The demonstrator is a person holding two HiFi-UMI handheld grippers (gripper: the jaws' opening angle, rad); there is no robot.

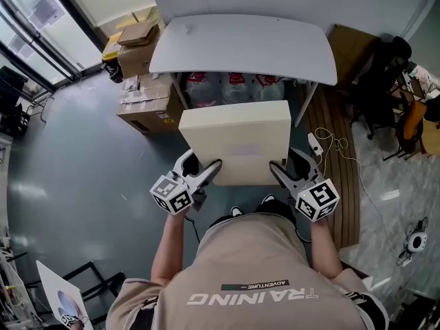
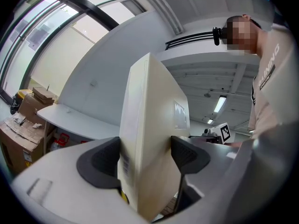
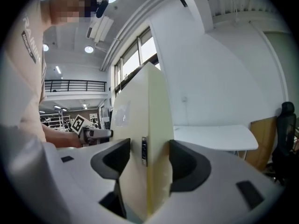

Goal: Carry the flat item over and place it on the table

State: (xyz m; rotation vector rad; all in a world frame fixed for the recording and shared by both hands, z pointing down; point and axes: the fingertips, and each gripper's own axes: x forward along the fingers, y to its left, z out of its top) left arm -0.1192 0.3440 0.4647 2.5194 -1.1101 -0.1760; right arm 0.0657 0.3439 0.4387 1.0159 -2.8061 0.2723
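Clamping opposite edges of a flat cream box [image 1: 237, 139]: left claw [image 1: 213, 168], right claw [image 1: 278, 171].

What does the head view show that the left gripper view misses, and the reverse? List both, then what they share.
Head view only: the whole top face of the flat box, and the black chair. Left gripper view only: the left gripper with its jaws clamped on both faces of the box's edge, and a ceiling light. Shared: the box, the white table, cardboard boxes.
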